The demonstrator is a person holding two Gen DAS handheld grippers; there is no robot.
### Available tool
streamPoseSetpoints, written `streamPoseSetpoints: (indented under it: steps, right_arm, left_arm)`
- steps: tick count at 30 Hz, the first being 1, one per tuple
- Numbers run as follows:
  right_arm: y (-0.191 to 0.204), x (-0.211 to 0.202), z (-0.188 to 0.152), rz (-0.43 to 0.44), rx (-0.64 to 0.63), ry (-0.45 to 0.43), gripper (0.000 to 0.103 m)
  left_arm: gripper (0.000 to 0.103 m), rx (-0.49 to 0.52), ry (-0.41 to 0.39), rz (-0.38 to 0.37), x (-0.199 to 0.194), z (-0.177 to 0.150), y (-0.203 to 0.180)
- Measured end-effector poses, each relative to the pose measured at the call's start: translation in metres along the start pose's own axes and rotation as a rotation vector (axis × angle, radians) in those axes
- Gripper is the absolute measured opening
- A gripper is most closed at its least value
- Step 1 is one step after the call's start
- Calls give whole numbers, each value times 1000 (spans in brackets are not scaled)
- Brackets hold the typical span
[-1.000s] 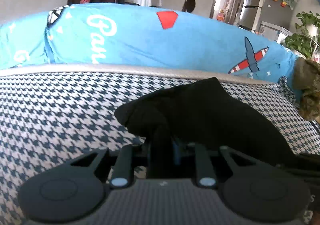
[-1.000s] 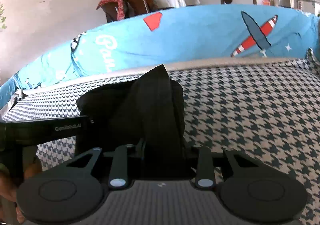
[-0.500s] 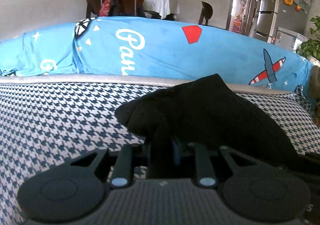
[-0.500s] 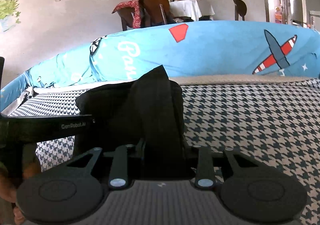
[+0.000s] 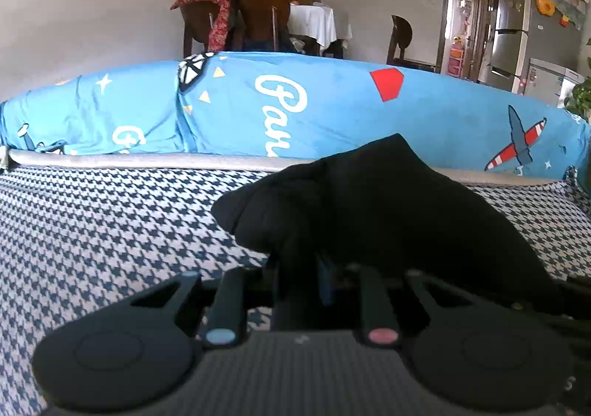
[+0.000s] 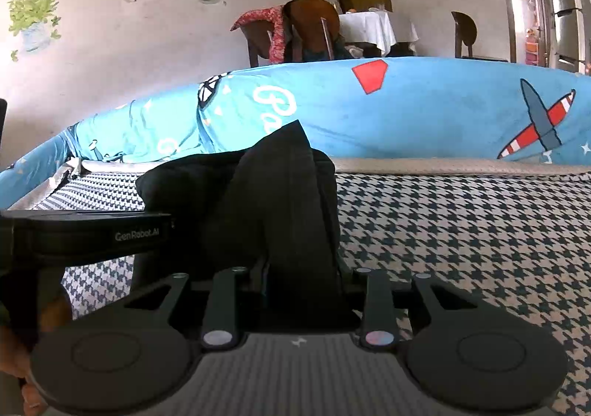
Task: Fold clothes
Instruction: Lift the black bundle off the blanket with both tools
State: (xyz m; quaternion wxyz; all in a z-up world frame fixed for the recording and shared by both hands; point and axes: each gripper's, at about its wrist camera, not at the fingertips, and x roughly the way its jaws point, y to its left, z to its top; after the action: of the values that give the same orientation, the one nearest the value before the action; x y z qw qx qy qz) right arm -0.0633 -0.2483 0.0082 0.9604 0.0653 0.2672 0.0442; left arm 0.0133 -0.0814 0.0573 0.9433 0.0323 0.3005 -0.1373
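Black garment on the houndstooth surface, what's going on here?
A person is folding a black garment with two handheld claws. The left claw and the right claw are each shut on a bunch of it, holding it up over the houndstooth cover. The fabric is gathered, not laid flat, so no fold is finished. In the right wrist view the left claw's body sits close beside, at the left edge. A blue quilt lies behind.
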Motion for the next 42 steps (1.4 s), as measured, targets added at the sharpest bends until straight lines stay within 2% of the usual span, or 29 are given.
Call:
streamPoseSetpoints:
  steps: [19, 42]
  right_arm:
    - [32, 21, 0, 49, -34, -1, 32]
    - [62, 54, 1, 112, -67, -7, 31]
  left_arm:
    - [19, -24, -15, 78, -6, 3, 36]
    - [19, -64, -9, 176, 10, 11, 71]
